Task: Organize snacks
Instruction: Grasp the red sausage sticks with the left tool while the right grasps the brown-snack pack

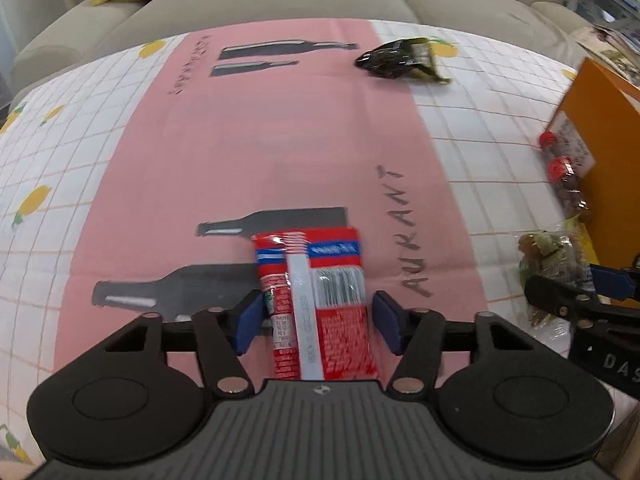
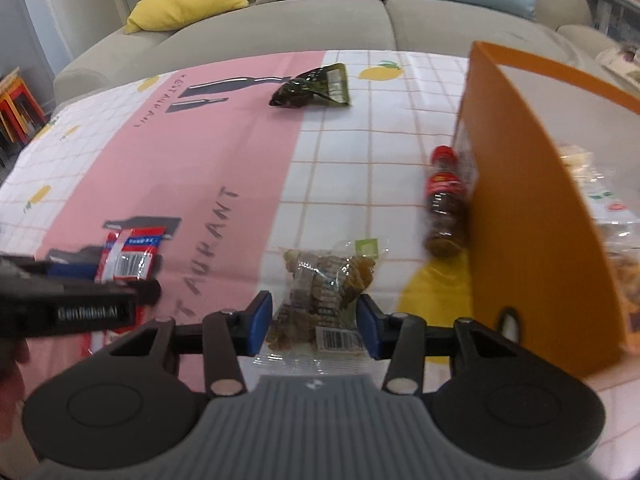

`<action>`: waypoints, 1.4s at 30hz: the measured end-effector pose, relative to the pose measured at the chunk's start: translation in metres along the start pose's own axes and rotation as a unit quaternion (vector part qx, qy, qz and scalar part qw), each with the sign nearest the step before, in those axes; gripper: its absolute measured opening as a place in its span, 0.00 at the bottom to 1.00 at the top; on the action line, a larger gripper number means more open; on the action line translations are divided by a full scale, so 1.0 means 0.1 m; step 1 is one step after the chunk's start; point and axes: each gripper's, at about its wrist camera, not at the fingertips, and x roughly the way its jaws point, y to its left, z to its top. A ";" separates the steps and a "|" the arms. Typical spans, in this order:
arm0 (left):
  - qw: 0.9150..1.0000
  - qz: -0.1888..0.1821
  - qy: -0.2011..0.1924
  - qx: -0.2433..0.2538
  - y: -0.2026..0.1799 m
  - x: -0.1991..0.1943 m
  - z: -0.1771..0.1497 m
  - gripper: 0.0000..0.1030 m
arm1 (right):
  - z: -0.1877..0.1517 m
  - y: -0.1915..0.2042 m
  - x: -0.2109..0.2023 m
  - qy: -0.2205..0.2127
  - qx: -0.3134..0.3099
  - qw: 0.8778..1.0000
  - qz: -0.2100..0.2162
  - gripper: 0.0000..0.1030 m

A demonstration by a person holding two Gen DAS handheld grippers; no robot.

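Observation:
A red snack packet (image 1: 320, 304) lies flat on the pink stripe of the tablecloth, barcode side up. My left gripper (image 1: 316, 320) straddles it, and both blue pads sit against its long edges. A clear bag of brown snacks (image 2: 320, 284) lies on the white checked part of the cloth. My right gripper (image 2: 315, 320) has its pads pressed to the bag's two sides, with loose film spreading under them. In the right wrist view the left gripper (image 2: 100, 280) shows at the left edge, over the red packet (image 2: 132, 256).
An open orange box (image 2: 520, 200) stands at the right with snack bags inside. A small red-capped bottle (image 2: 446, 208) lies against its wall. A dark green packet (image 2: 312, 88) rests near the far table edge. A grey sofa (image 2: 320, 20) with cushions is behind.

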 end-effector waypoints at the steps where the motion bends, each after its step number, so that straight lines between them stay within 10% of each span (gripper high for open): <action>1: 1.000 0.002 -0.003 0.006 -0.03 0.00 0.00 0.61 | -0.01 -0.01 -0.01 -0.001 -0.002 1.000 -0.003 0.45; 33: 0.997 0.020 -0.073 -0.017 -0.17 0.06 -0.12 0.94 | -0.11 -0.01 0.12 -0.019 -0.017 0.999 -0.022 0.53; 37: 0.996 0.012 -0.086 -0.010 -0.19 0.01 -0.15 0.63 | -0.10 -0.02 0.11 -0.019 -0.016 0.999 -0.021 0.53; 42: 0.996 0.010 -0.090 0.004 -0.22 -0.01 -0.15 0.49 | -0.10 -0.03 0.12 -0.020 -0.017 0.999 -0.019 0.53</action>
